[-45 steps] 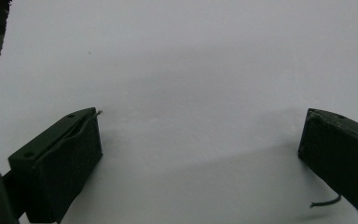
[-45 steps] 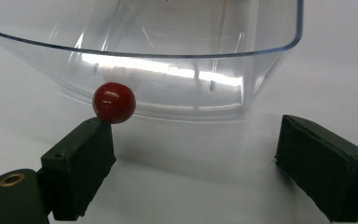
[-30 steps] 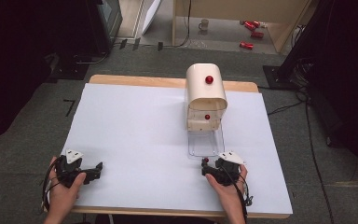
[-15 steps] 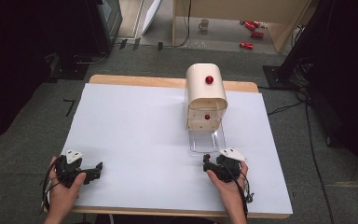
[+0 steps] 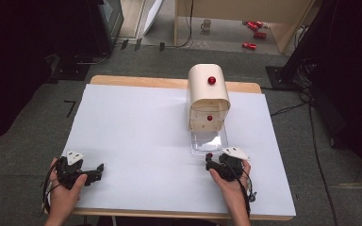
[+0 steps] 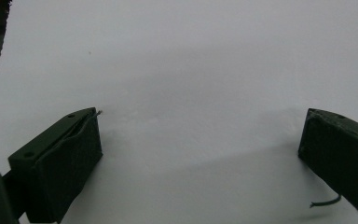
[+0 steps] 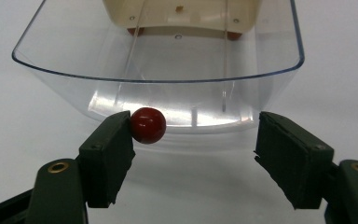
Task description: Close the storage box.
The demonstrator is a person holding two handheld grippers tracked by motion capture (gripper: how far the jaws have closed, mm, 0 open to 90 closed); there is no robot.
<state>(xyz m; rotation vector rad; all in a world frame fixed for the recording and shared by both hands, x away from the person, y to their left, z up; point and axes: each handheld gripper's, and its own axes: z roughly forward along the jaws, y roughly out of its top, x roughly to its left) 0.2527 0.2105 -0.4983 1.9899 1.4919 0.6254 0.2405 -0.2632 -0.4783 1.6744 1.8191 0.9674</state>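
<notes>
Left hand (image 5: 64, 189): coming in from the near edge, gripping the left gripper (image 5: 98, 169) low and level, jaws pointing toward the person's right and standing wide apart.

Right hand (image 5: 232, 181): holding the right gripper (image 5: 209, 162) pointing forward, forearm trailing back. Its jaws have just been closing (a gap is still showing between them), with a red knob (image 7: 148, 125) touching one pad only, the other pad standing clear.

Far beyond the left gripper (image 5: 96, 172) and right gripper (image 5: 209, 162), grey carpet (image 5: 136, 61) meets a wooden unit (image 5: 283, 28) sheltering red cans (image 5: 252, 26) and a mug (image 5: 207, 24); black drapes (image 5: 28, 47) flank both sides.
</notes>
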